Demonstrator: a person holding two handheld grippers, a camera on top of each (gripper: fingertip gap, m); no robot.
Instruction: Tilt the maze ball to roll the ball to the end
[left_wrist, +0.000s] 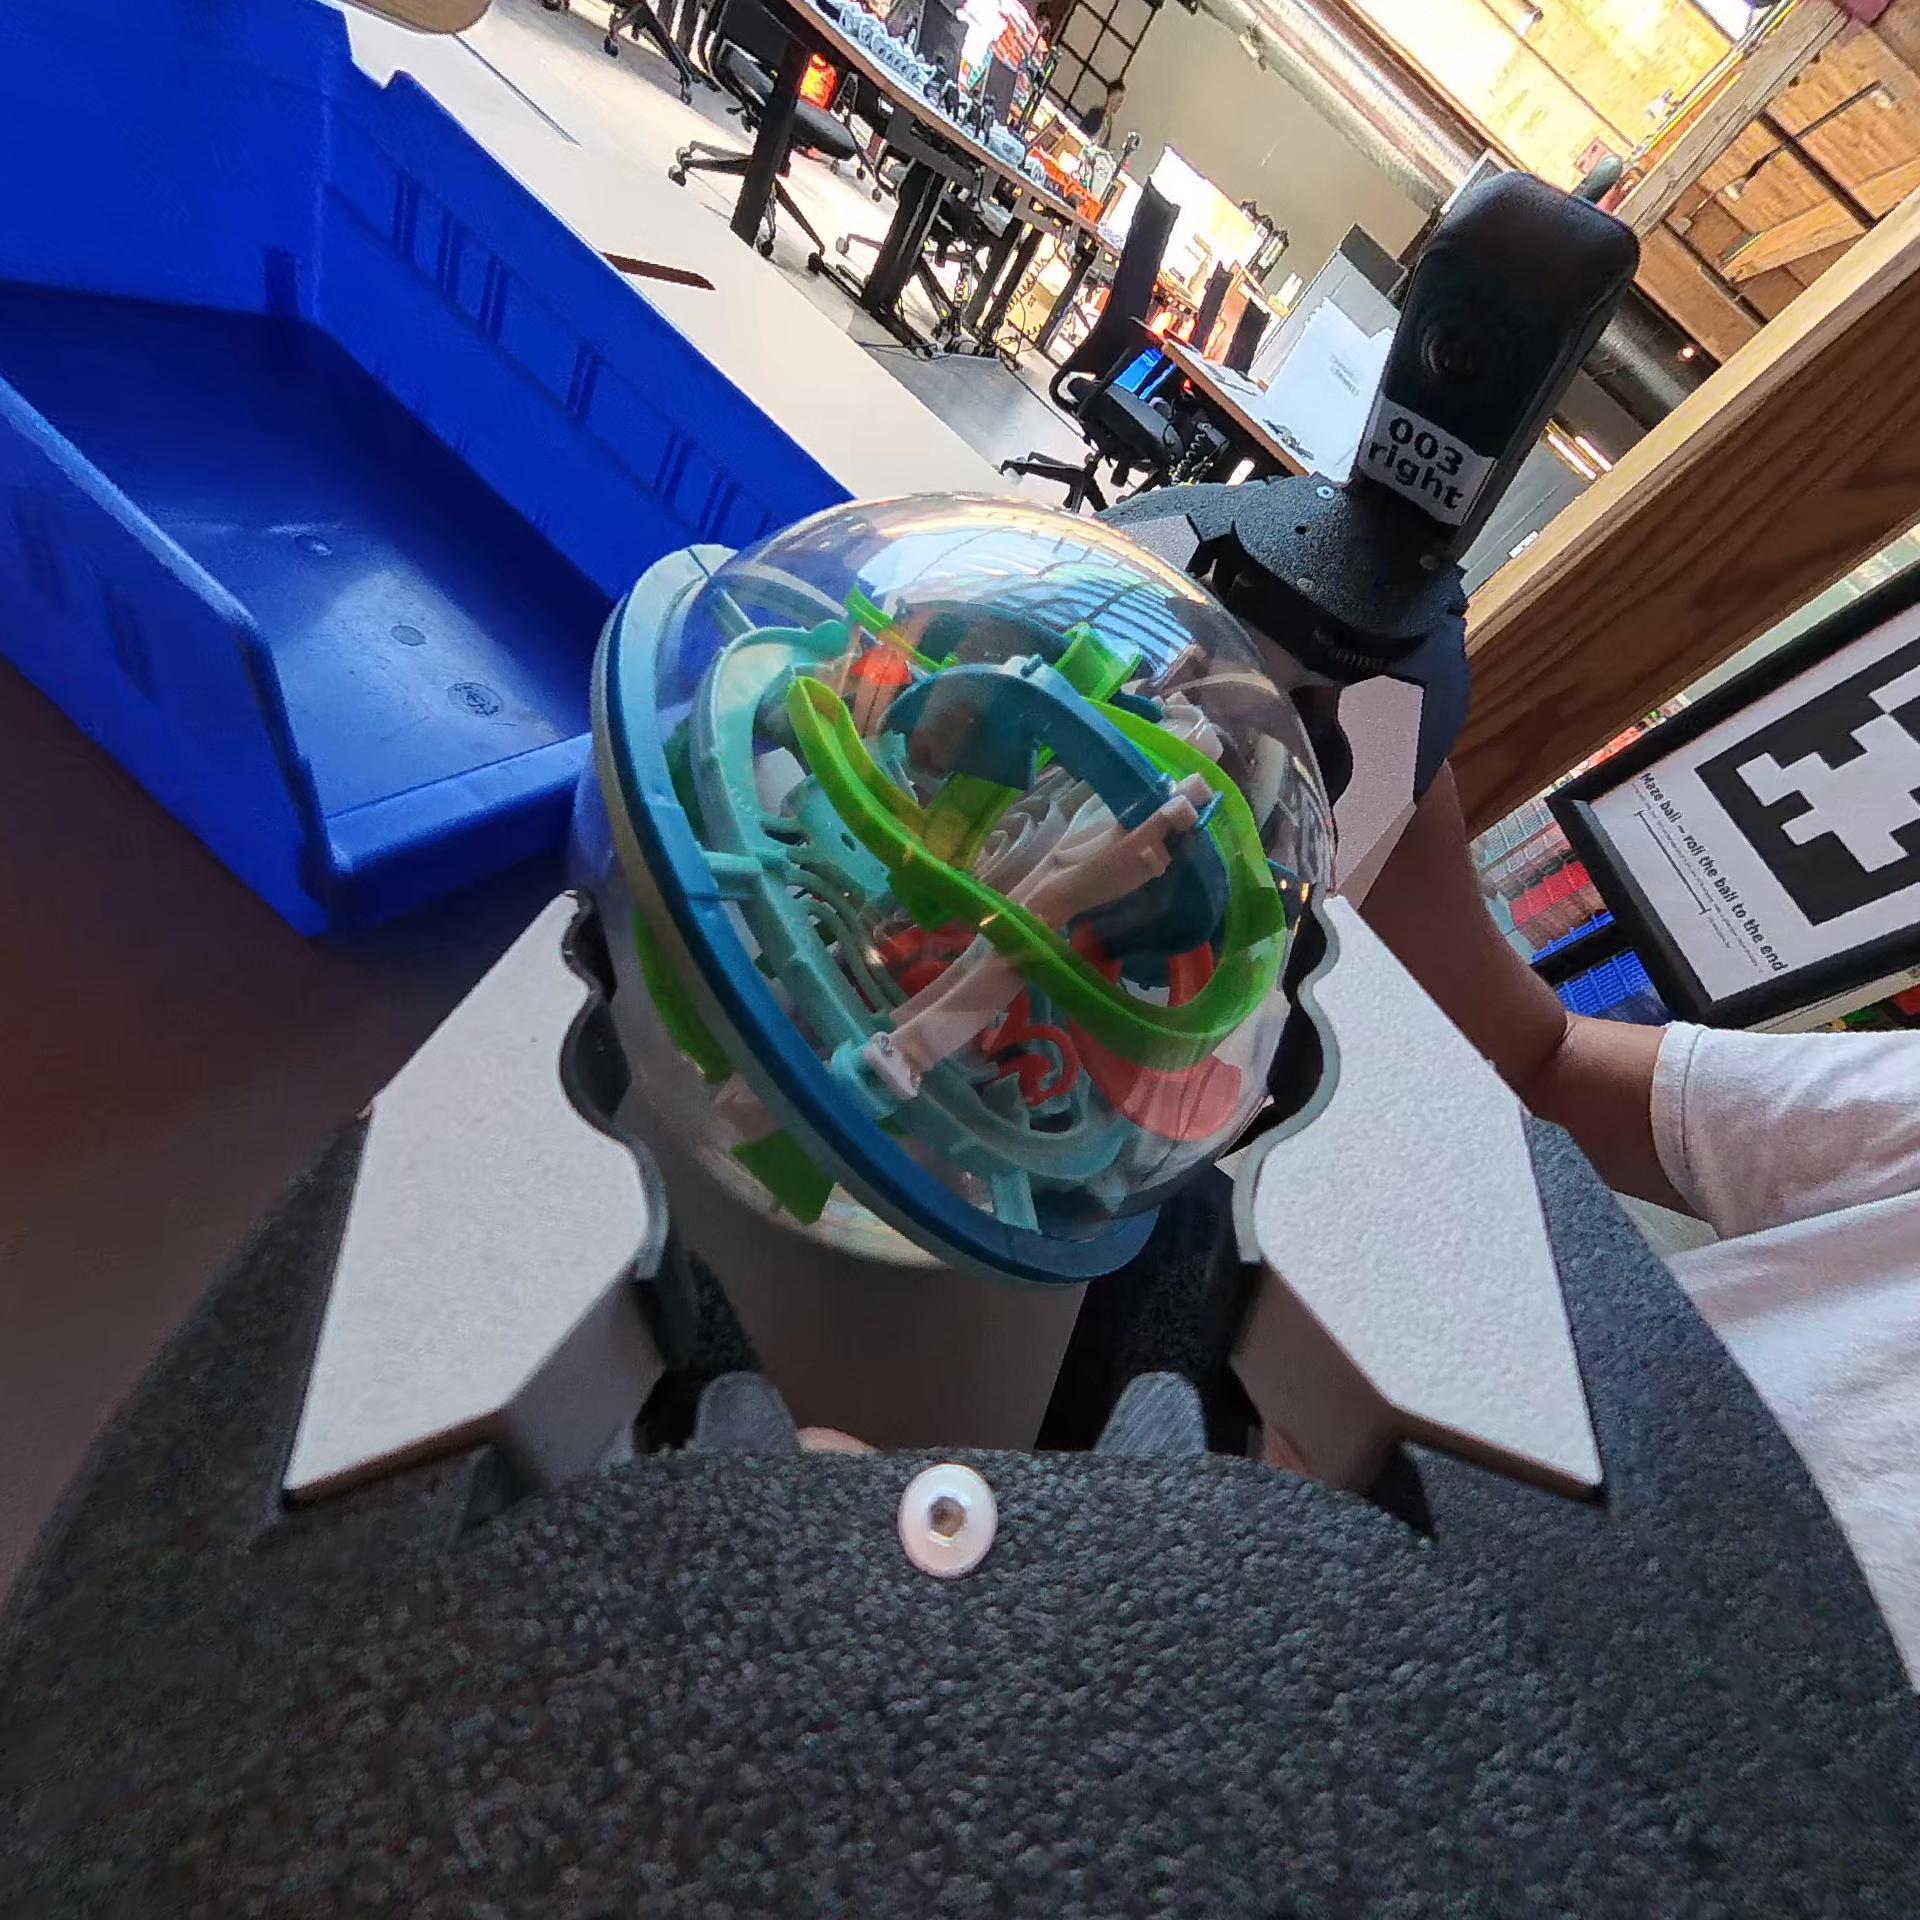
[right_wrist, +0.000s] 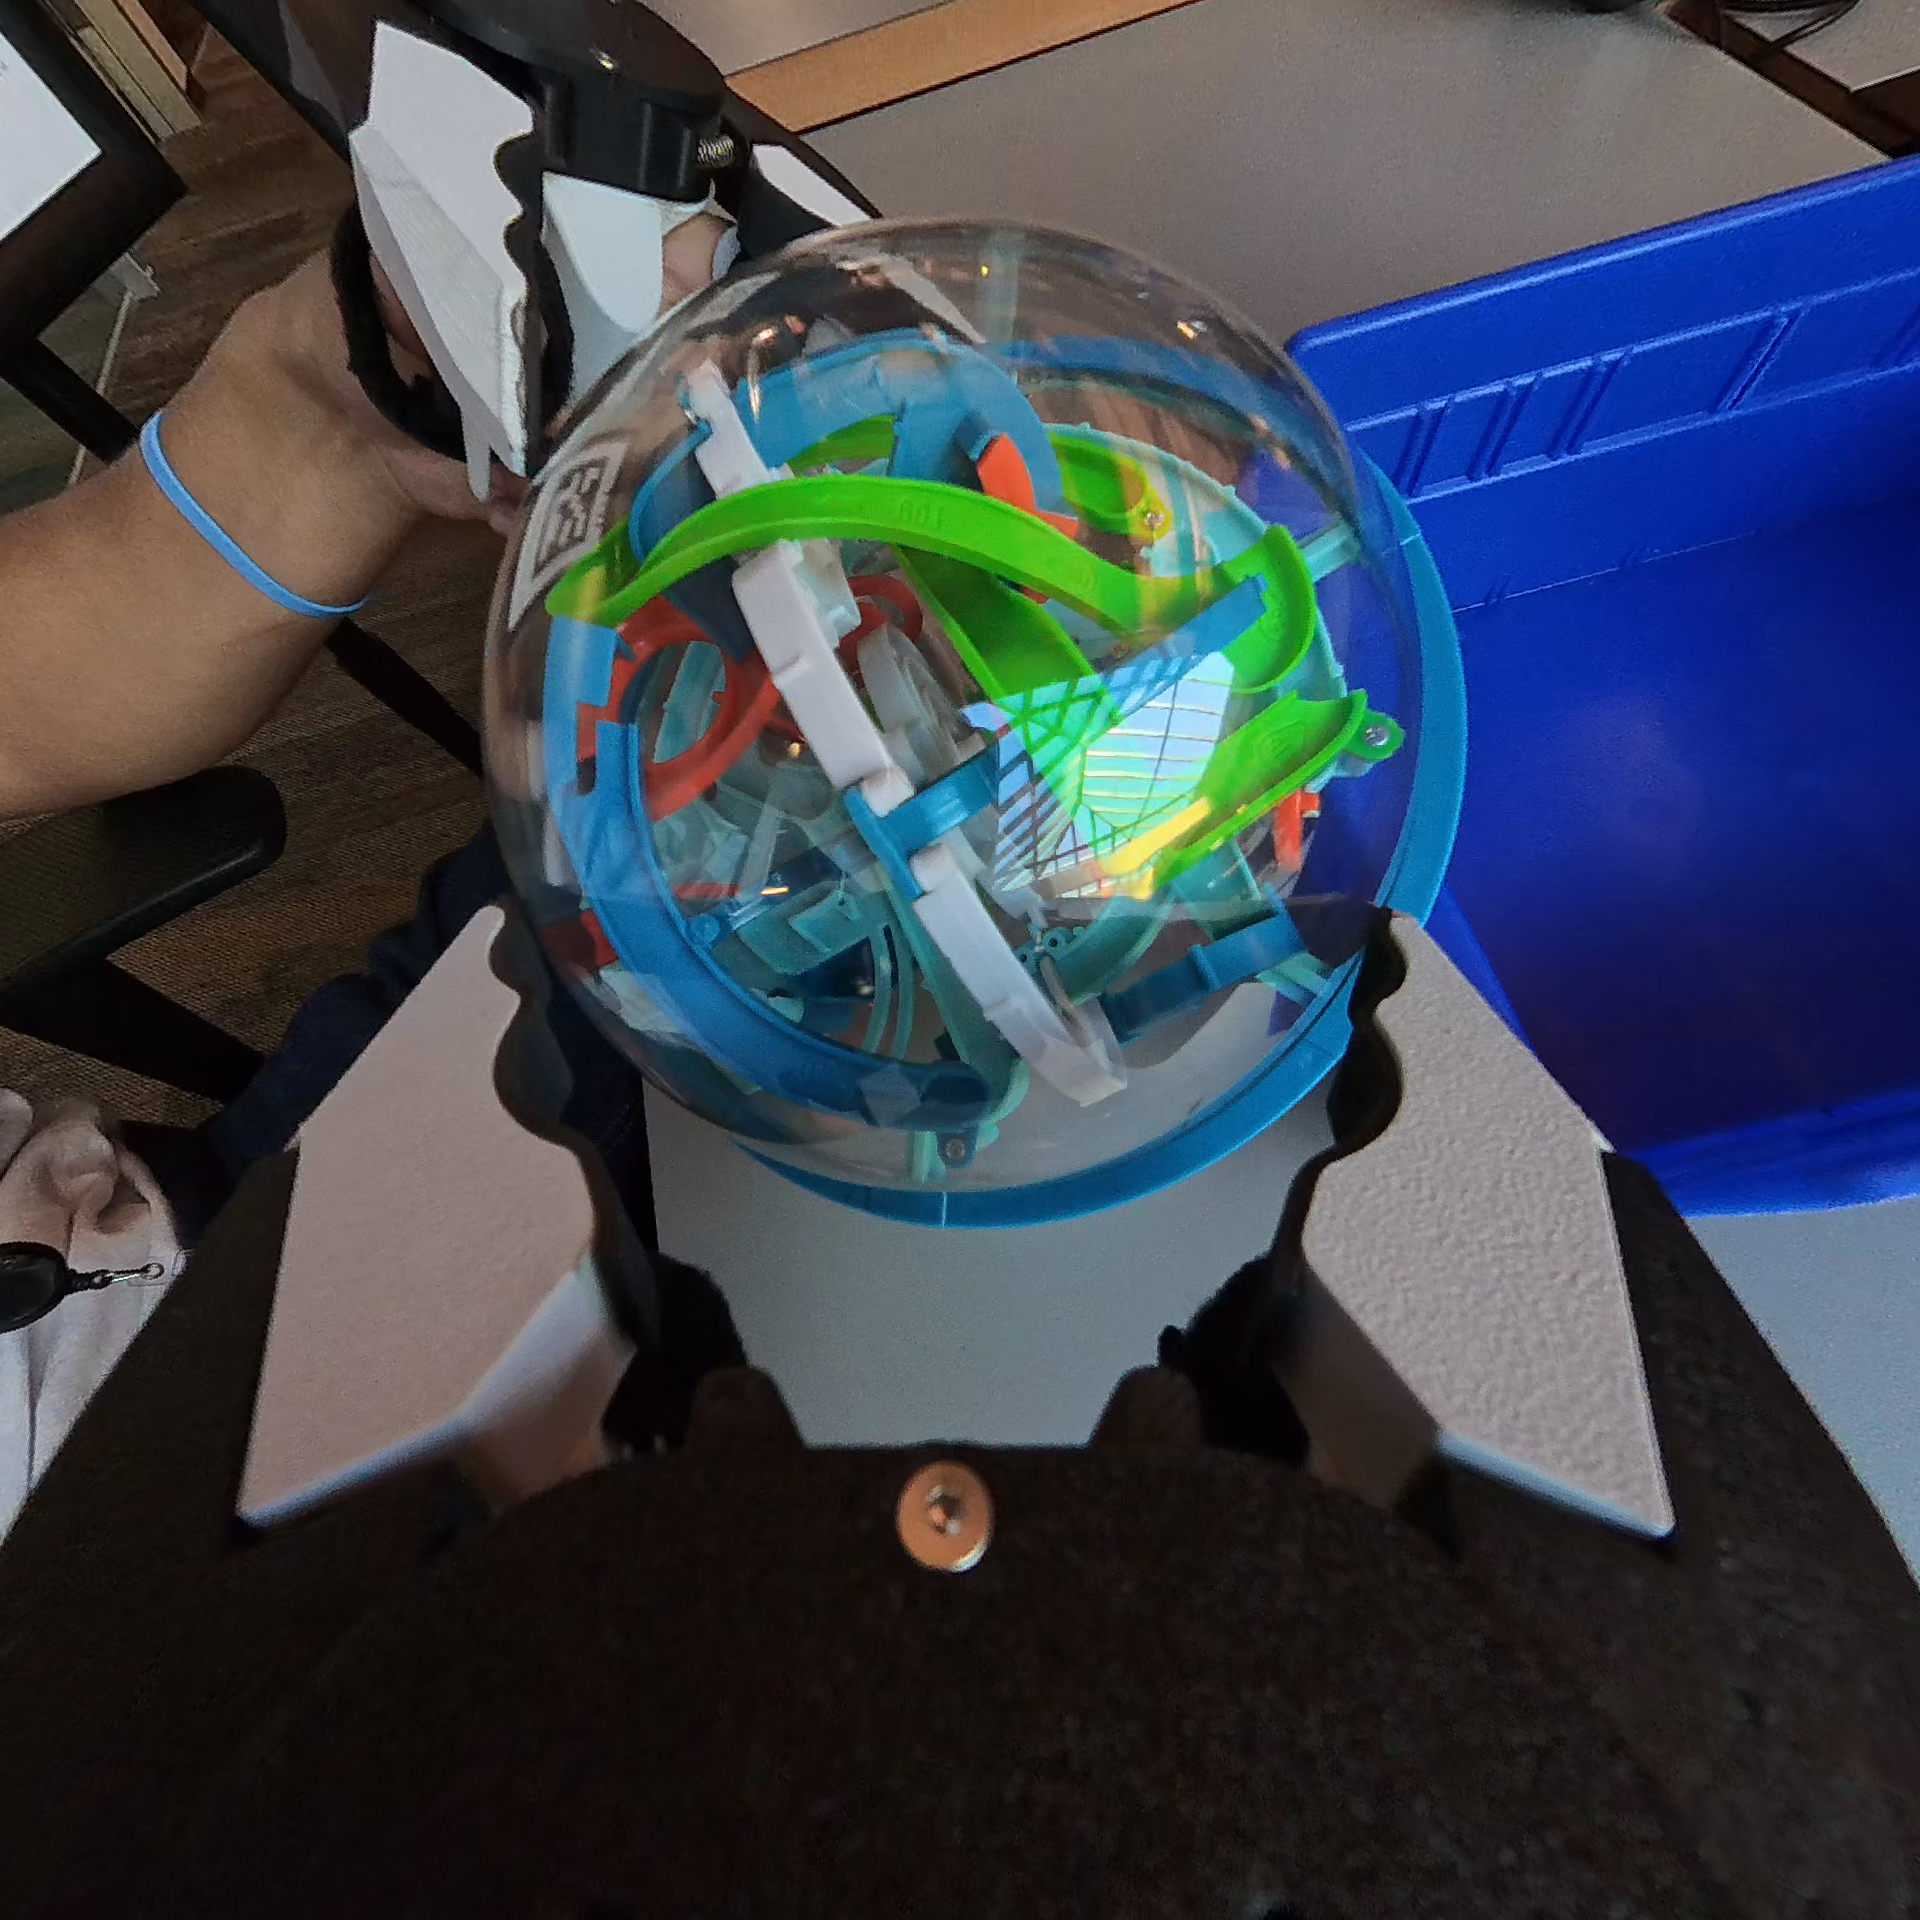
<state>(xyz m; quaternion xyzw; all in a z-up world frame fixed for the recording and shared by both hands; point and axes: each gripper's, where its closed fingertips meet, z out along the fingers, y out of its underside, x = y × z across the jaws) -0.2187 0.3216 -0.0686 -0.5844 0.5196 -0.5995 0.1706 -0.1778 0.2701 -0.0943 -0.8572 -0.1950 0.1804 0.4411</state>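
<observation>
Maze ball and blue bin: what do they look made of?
Maze ball: clear, glossy hard plastic shell, judging by its reflections; coloured plastic tracks inside, and a matte blue rim.
Bin: opaque blue moulded plastic, semi-gloss, with ribbed walls and moulding marks on the floor.

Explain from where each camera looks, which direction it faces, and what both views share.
Left wrist view: on the left gripper, facing the maze ball, office behind; the right gripper and a forearm show.
Right wrist view: on the right gripper, facing down at the ball; the left gripper and a banded wrist show.
Shared: ball, blue bin.
</observation>
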